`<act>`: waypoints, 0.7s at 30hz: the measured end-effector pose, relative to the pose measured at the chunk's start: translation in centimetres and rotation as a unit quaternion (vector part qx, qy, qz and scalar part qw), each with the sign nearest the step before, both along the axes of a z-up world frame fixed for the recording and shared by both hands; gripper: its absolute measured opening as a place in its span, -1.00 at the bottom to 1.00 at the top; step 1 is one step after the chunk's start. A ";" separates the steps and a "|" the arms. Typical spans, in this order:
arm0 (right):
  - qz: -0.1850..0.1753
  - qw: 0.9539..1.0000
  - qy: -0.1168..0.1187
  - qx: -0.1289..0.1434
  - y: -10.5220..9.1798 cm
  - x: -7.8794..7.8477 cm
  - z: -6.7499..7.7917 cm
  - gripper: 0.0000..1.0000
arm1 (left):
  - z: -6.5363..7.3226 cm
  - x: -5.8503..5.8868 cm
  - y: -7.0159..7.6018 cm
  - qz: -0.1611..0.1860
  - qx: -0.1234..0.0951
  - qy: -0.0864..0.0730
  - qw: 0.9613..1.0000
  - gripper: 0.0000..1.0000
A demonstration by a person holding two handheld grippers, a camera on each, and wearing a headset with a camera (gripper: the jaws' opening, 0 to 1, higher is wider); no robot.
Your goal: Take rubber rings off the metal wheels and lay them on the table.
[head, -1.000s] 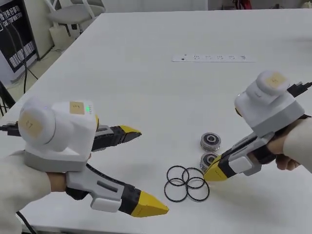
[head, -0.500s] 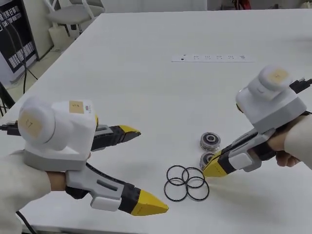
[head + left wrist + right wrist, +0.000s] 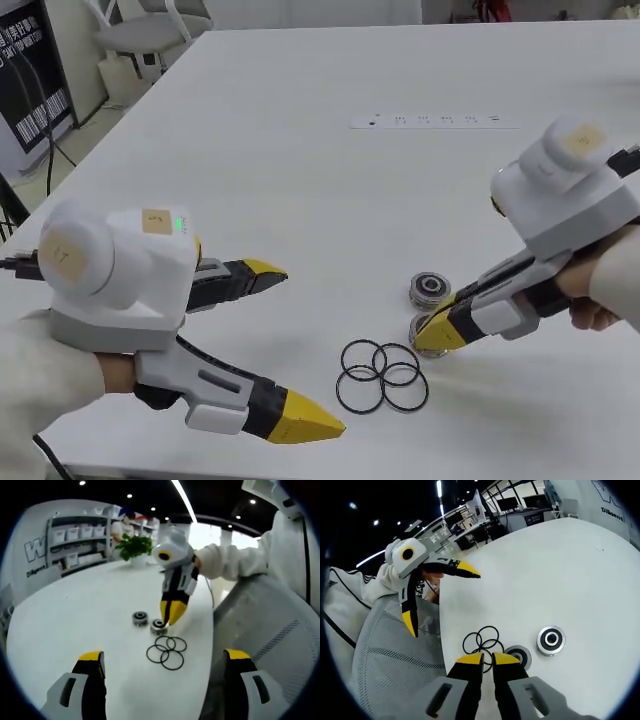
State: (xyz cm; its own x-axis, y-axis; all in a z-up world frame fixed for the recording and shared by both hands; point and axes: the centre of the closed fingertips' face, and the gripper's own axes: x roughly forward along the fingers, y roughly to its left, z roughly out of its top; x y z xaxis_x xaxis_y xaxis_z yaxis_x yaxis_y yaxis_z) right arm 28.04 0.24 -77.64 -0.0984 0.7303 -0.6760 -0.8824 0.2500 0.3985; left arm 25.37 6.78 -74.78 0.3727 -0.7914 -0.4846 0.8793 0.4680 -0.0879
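Two metal wheels stand on the white table [image 3: 300, 150]: the far wheel [image 3: 430, 288] and the near wheel [image 3: 423, 325]. Several black rubber rings [image 3: 383, 375] lie overlapping just in front of them. My right gripper [image 3: 432, 338] is shut, with nothing visible between its jaws, and its yellow tip sits against the near wheel's right side. In the right gripper view the near wheel [image 3: 518, 655] lies right beside the shut right gripper [image 3: 487, 658], and the rings [image 3: 481, 641] lie just beyond it. My left gripper [image 3: 290, 345] is held wide open left of the rings, apart from them.
A white power strip [image 3: 435, 120] lies far back on the table. A chair [image 3: 150, 25] and a barcode banner [image 3: 30, 90] stand off the table's left side. The table's near edge runs just below the left gripper.
My right gripper has shifted slightly up and to the right, its tip drawing back from the rings toward the near wheel. The left gripper, wheels and rings are unmoved.
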 end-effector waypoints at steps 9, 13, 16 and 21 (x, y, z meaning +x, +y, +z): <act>-0.004 1.000 -0.018 0.013 0.2 0.5 1.2 -0.88 | 0.0 0.0 0.0 0.001 0.001 0.001 1.000 1.00; -0.009 0.999 -0.028 0.020 0.1 0.9 1.8 -0.84 | 0.0 0.0 0.1 0.001 0.001 0.001 1.000 1.00; -0.012 0.999 -0.033 0.025 0.0 1.1 2.2 -0.82 | 0.0 -0.1 0.1 0.001 0.001 0.002 1.000 1.00; -0.016 0.998 -0.045 0.034 0.0 1.5 2.9 -0.74 | 0.1 0.0 0.1 0.002 0.000 0.001 1.000 1.00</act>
State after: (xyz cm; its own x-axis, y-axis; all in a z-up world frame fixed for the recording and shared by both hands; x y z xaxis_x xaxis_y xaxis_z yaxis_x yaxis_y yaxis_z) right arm 29.50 0.20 -74.72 -0.0142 0.7767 -0.6297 -0.9076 0.2543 0.3342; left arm 25.35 6.85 -74.71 0.3752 -0.7897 -0.4855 0.8769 0.4721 -0.0903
